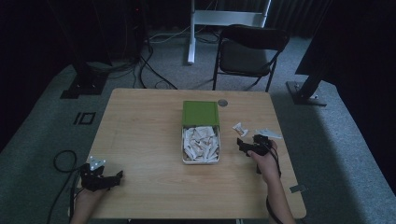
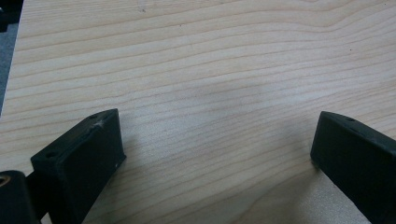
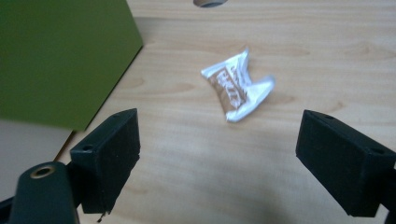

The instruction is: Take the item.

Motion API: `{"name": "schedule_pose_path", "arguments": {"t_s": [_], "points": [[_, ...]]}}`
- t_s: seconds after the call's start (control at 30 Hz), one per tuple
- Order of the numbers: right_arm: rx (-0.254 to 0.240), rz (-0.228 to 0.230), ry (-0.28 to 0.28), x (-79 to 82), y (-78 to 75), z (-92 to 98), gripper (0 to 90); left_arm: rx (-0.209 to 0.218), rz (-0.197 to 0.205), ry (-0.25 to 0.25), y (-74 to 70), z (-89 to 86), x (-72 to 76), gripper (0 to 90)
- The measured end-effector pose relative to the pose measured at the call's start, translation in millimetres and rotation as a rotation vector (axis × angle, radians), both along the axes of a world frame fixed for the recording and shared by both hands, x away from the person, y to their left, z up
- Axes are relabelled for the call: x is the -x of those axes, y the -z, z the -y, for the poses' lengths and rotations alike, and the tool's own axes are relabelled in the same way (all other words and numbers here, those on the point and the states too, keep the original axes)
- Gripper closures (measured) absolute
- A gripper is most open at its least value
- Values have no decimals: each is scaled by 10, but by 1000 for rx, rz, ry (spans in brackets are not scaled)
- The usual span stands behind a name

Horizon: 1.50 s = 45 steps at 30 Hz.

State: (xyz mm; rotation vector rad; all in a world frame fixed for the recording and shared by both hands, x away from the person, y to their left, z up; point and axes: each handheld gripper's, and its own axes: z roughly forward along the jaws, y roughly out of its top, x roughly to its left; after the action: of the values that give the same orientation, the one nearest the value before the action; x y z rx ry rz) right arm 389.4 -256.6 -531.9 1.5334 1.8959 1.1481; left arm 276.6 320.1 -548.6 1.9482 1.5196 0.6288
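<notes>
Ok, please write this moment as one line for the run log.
left gripper: open, over bare table | right gripper: open, facing loose packet | box: lid open, full of packets

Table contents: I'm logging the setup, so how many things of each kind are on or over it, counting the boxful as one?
Green-lidded box of packets: 1
Loose white packets beside it: 2
Hand-held tongs, left tongs and right tongs, both open: 2
Total: 5
</notes>
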Motion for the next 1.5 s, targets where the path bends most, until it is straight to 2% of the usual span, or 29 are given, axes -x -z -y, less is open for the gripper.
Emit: {"name": "schedule_pose_path", "arguments": {"t_s": [0.33,0.67,0.9,1.07,1.33,1.43,1.5], "points": [[12,-20,-5,217,70,103,137,0,0,0,0,0,0,32],[42,-23,67,410,137,302,137,0,0,0,0,0,0,32],[70,-33,95,521,173,411,138,-2,-1,1,-1,-1,0,32],[82,-43,144,598,189,480,139,-1,0,1,1,-1,0,32],[100,-82,176,708,202,547,140,-1,1,1,1,-1,0,32],[136,-100,201,786,210,579,140,-1,1,1,1,-1,0,32],[136,-106,209,821,213,587,140,-2,1,1,1,-1,0,32]]}}
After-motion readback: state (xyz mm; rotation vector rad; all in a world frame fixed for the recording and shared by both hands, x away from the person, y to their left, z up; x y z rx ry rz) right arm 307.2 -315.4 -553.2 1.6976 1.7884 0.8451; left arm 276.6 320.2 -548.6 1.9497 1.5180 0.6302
